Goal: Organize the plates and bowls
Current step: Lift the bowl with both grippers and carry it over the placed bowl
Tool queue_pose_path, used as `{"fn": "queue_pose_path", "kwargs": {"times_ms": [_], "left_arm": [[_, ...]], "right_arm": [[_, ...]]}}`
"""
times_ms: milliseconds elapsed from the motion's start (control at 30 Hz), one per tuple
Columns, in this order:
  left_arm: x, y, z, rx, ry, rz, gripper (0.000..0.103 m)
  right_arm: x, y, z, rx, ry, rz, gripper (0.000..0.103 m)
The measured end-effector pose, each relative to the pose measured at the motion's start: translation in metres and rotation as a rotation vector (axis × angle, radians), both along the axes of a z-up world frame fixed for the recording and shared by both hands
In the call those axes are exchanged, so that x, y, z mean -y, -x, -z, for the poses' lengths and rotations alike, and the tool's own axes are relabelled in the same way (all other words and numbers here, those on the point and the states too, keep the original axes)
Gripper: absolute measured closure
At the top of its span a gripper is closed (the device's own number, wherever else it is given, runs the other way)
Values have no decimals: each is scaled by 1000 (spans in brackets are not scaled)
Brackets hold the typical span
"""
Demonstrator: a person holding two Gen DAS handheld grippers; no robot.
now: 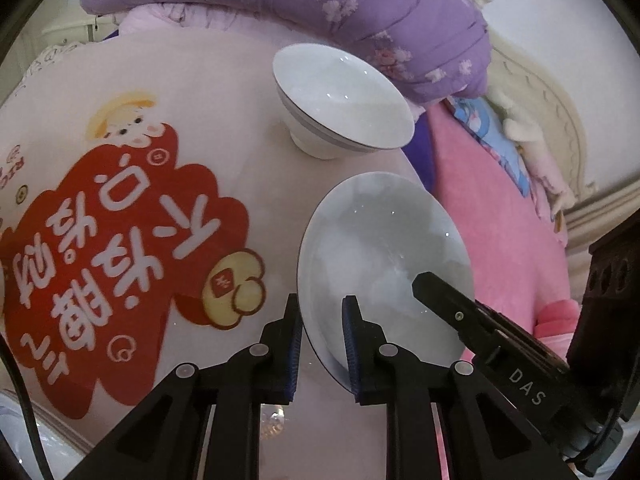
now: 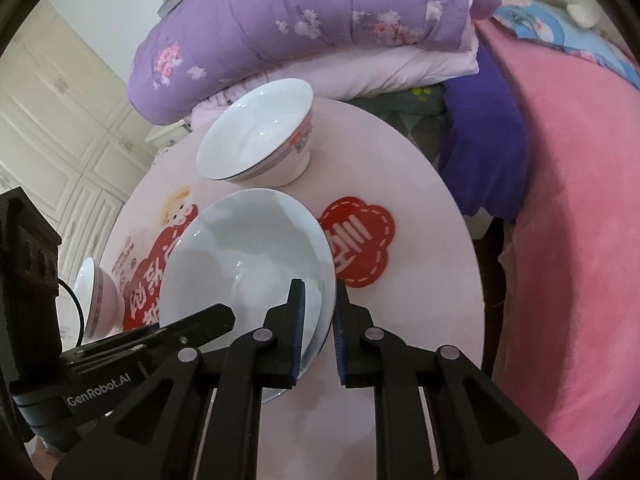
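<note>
A white plate point(image 1: 380, 240) point(image 2: 240, 256) is tilted over the pink round table point(image 1: 224, 80) point(image 2: 416, 320). My left gripper point(image 1: 322, 320) is shut on the plate's near rim, pads on both faces. My right gripper point(image 2: 320, 312) is shut on the rim at the plate's other side. One finger point(image 1: 440, 300) of the right gripper lies across the plate in the left wrist view. A white bowl point(image 1: 344, 100) point(image 2: 260, 136) with a grey band stands upright beyond the plate. A second bowl point(image 2: 96, 300) stands at the table's left.
The table carries a red cartoon print point(image 1: 120, 248) and a red flower-shaped patch point(image 2: 356, 240). A folded purple floral quilt point(image 2: 304, 24) lies behind the table and a pink blanket point(image 2: 568, 240) to its right. White cabinet doors point(image 2: 60, 120) stand at the left.
</note>
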State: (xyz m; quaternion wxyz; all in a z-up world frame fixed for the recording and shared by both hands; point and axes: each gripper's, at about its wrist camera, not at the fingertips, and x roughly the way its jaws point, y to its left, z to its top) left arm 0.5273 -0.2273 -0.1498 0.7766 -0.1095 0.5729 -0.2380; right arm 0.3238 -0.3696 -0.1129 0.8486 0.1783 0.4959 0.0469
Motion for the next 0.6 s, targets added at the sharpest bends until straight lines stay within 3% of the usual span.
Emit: {"fn": "queue_pose_path", "kwargs": {"times_ms": [333,600], "left_arm": [[-48,19,-29,47,26,-38,87],[-114,36,-62,95,38,-103,87]], "right_arm": [[-35,5,-22,42,2,-52,90],[-80,4,-43,85,5,-118,90]]}}
